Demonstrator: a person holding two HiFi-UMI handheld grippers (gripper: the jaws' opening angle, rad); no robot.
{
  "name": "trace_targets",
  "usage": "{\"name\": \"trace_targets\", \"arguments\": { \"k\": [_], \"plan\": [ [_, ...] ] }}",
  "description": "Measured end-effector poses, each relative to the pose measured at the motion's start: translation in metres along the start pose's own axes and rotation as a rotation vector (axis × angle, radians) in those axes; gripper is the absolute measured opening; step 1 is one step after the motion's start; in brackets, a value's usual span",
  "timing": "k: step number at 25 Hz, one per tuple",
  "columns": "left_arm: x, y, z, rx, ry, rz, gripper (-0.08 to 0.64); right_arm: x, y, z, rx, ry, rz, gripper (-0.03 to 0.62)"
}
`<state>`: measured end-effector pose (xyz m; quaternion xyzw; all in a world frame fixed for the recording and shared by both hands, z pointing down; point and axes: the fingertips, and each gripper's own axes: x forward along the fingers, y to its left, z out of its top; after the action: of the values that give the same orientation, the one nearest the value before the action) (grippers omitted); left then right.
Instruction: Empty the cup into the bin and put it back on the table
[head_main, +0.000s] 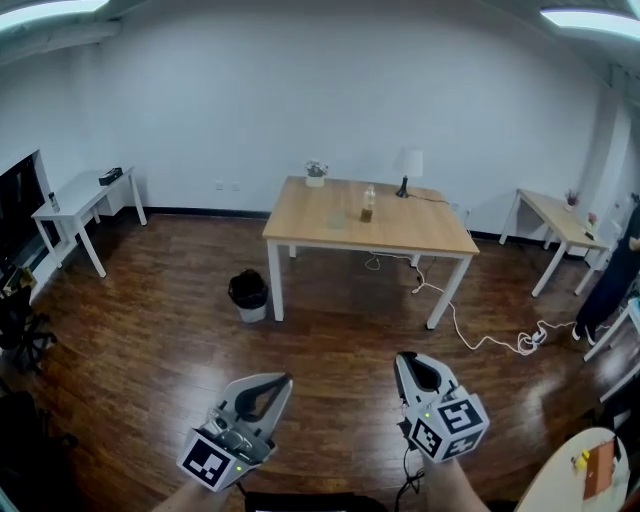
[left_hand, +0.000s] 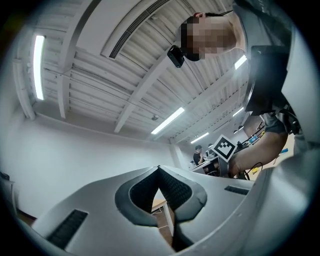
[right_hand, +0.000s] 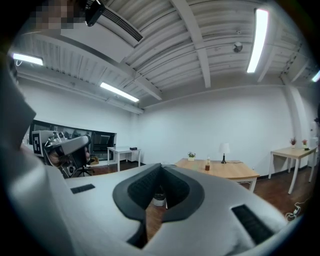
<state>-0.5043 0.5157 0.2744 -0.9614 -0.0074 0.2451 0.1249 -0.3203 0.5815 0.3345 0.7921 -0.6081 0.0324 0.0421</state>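
Across the room stands a wooden table (head_main: 400, 235) with white legs. On it are a small brown bottle (head_main: 368, 203), a plant pot (head_main: 316, 175), a lamp (head_main: 406, 170) and a faint see-through shape (head_main: 335, 218) that may be the cup. A black-lined bin (head_main: 248, 295) stands on the floor by the table's near left leg. My left gripper (head_main: 287, 380) and right gripper (head_main: 400, 357) hang low in front of me, far from the table. Both are shut with nothing between the jaws. The right gripper view shows the bin (right_hand: 159, 199) just past the shut right gripper (right_hand: 161, 165).
A white side table (head_main: 80, 205) stands at the left wall and another desk (head_main: 560, 225) at the right. A white cable (head_main: 480, 335) trails over the dark wood floor from the table's right leg. A black chair (head_main: 20, 330) is at far left.
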Motion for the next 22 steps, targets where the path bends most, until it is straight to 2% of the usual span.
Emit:
{"name": "trace_targets", "arguments": {
  "k": [5,9,19,22],
  "plan": [
    [0.022,0.013,-0.024,-0.048,0.012,0.014,-0.009,0.021,-0.015,0.005,-0.002,0.001,0.013,0.000],
    [0.051,0.025,-0.052,-0.038,0.033,0.016,-0.009,0.047,-0.042,0.002,0.015,-0.011,0.035,0.000],
    [0.126,0.068,-0.100,-0.005,0.067,0.095,-0.009,0.121,-0.110,0.010,0.024,-0.036,0.117,0.000],
    [0.146,0.077,-0.120,-0.025,0.102,0.107,-0.009,0.141,-0.132,0.012,0.015,-0.036,0.135,0.000]
  ]
}}
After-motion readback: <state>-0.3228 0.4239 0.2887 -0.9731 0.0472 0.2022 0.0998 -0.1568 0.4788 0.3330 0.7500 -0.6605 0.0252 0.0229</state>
